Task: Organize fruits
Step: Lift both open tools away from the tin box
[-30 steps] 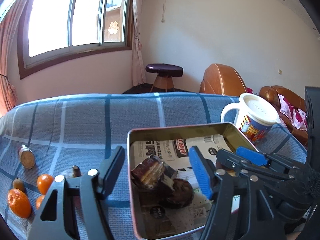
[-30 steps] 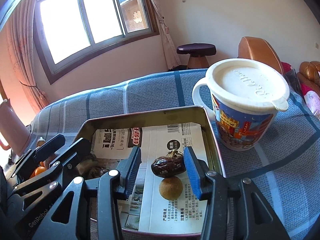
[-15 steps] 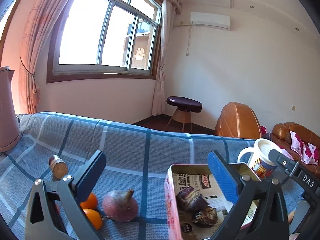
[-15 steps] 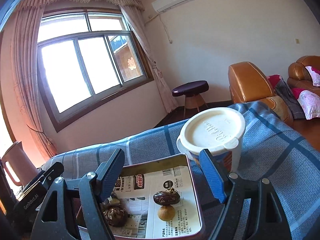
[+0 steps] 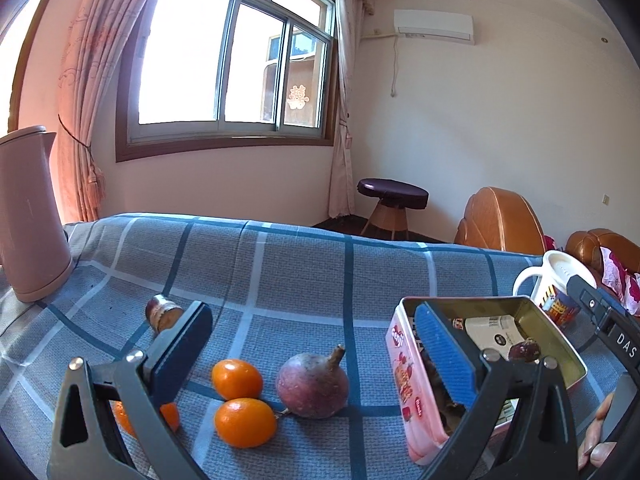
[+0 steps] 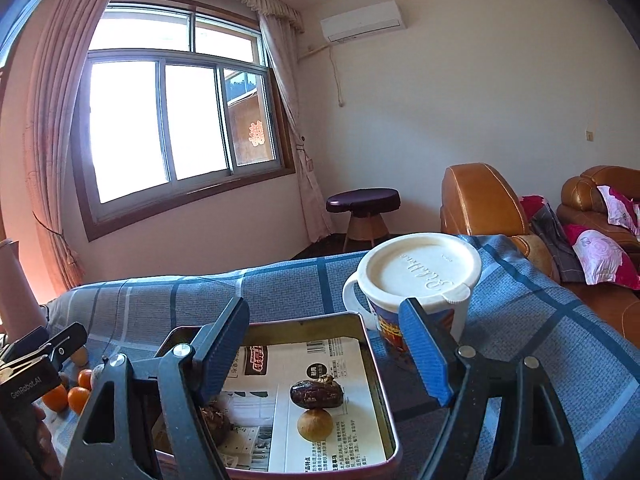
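Blue-checked cloth (image 5: 304, 280) is seen covering the table in the left wrist view, where the left gripper (image 5: 316, 344) is held with its jaws spread wide and nothing between the pads, after just having been opening. Beyond it on the cloth lie a purple round fruit (image 5: 312, 386) with a stem and two oranges (image 5: 238, 378) just beside it, a third orange (image 5: 170, 416) being partly hidden behind the left finger. A cut brown piece (image 5: 162, 314) lies farther back, near a pink kettle (image 5: 30, 216). A pink tin (image 5: 408, 384) is placed to the right, with a lidded mug (image 5: 560, 284) behind it. In the right wrist view, the right gripper (image 6: 326, 350) is shown with its jaws parted and empty above the tin (image 6: 376, 364), which is lined with printed paper; they too have just been opening. A dark date (image 6: 316, 394), a small tan fruit (image 6: 315, 424) touching it and a dark brown fruit (image 6: 214, 420) rest inside. The mug (image 6: 420, 280) stands just behind the tin's far right corner.
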Demonstrator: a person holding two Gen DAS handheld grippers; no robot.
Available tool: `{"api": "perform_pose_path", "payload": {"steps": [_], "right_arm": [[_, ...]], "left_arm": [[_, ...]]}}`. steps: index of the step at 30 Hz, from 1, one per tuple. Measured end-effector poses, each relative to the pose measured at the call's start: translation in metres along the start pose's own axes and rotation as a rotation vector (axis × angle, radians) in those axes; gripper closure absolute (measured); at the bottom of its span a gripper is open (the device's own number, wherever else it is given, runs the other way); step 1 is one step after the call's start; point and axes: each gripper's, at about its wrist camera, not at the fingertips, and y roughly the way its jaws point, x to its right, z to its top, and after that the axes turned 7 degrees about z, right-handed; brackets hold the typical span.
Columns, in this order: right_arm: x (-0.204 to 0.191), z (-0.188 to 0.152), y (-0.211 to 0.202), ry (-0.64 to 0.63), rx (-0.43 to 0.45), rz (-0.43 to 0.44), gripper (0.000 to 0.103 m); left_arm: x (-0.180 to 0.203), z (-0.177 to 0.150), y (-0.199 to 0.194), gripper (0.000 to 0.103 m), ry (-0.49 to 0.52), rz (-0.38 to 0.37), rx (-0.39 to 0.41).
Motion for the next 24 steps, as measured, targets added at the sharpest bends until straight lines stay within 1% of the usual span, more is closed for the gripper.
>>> {"api": "perform_pose_path", "payload": {"steps": [4, 11, 24], "right_arm": [[-0.002, -0.002, -0.006, 0.007, 0.015, -0.014, 0.025], [-0.003, -0.005, -0.013, 0.049, 0.016, -0.047, 0.025], [-0.020, -0.013, -0.032, 0.049, 0.019, -0.065, 0.025]], "left_arm": [[0.003, -0.003, -0.002, 0.000, 0.043, 0.000, -0.007], [0.000, -0.005, -0.008, 0.000, 0.075, -0.018, -0.015], [-0.022, -0.010, -0.014, 0.000, 0.090, -0.041, -0.057]]}}
